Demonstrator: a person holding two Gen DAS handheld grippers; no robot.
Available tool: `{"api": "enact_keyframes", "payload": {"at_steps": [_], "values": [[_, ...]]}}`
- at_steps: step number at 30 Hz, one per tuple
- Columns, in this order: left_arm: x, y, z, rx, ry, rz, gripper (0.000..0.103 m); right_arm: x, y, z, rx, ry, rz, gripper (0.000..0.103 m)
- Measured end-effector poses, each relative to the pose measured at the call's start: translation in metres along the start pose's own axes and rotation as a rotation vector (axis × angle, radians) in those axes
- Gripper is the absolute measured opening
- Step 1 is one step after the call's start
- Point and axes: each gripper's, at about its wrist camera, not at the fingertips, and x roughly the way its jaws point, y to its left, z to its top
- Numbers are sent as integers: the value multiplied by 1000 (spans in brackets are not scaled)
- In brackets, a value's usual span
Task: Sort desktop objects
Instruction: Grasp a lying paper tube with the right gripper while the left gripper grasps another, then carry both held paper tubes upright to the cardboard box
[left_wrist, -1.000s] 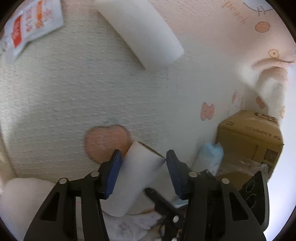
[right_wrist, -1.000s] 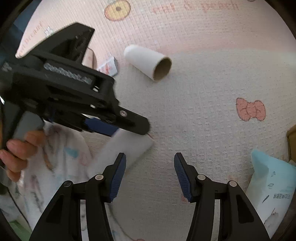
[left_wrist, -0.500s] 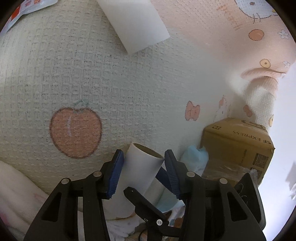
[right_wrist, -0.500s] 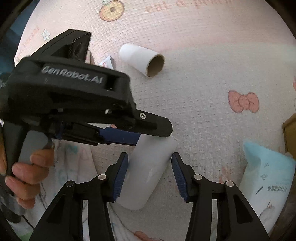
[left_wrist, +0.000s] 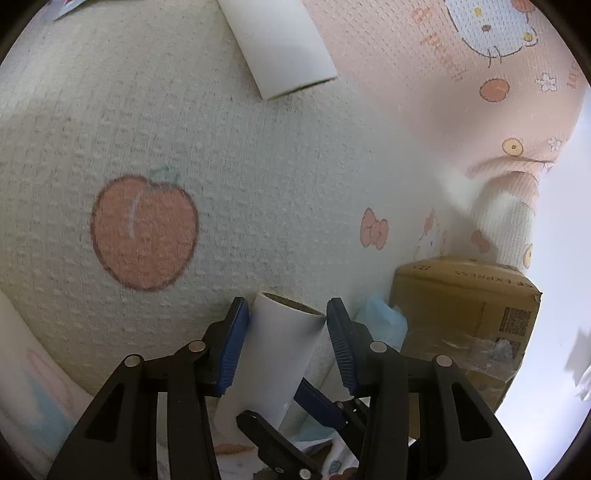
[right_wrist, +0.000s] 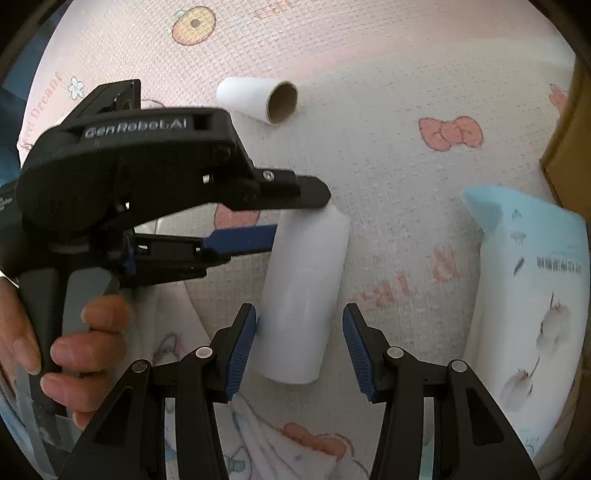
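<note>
A white paper roll lies on the blanket (cardboard core), a second roll well beyond.

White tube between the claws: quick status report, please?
Left gripper shut on white tube. Right gripper open, straddling it. Tissue pack and cardboard box beside.

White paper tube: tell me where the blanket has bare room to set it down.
Widest bare patch: the textured blanket between the printed peach, the second white cardboard-core tube and the brown cardboard box. Crowded by the pale blue tissue pack, the box, and where the left gripper holds the white paper tube inside the open right gripper.
</note>
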Motion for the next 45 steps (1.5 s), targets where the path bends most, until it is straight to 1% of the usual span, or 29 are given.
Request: {"api": "enact_keyframes", "payload": {"at_steps": [4, 5, 7, 8, 12, 17, 25, 30, 36, 39, 43, 45], "values": [[5, -6, -6, -2, 16, -7, 48, -3, 1, -4, -57, 19, -47, 46], [3, -4, -5, -11, 24, -13, 48, -3, 1, -4, -74, 22, -63, 44], [6, -5, -9, -8, 40, -2, 48, -6, 0, -6, -97, 21, -79, 44], [5, -5, -11, 4, 48, -1, 50, -7, -2, -6, -100, 20, -73, 44], [7, -3, -18, 21, 69, -15, 50, -14, -11, -9, -91, 10, -48, 44], [10, -6, -24, 86, 51, 23, 48, -18, -22, -14, -53, 14, -7, 42], [4, -11, -38, 154, -34, 23, 48, -30, -36, -17, -2, -8, 58, 42], [-18, -29, -50, 221, -115, 27, 48, -53, -31, -19, -50, -59, 69, 42], [-56, -69, -70, 356, -232, 33, 48, -102, -21, -17, -111, -166, 72, 42], [-73, -92, -82, 426, -291, 27, 48, -132, -16, -16, -142, -239, 62, 42], [-96, -117, -94, 475, -352, -16, 48, -170, -12, -17, -166, -326, 48, 41], [-103, -126, -99, 486, -366, -34, 48, -187, -11, -18, -176, -363, 40, 41]]}}
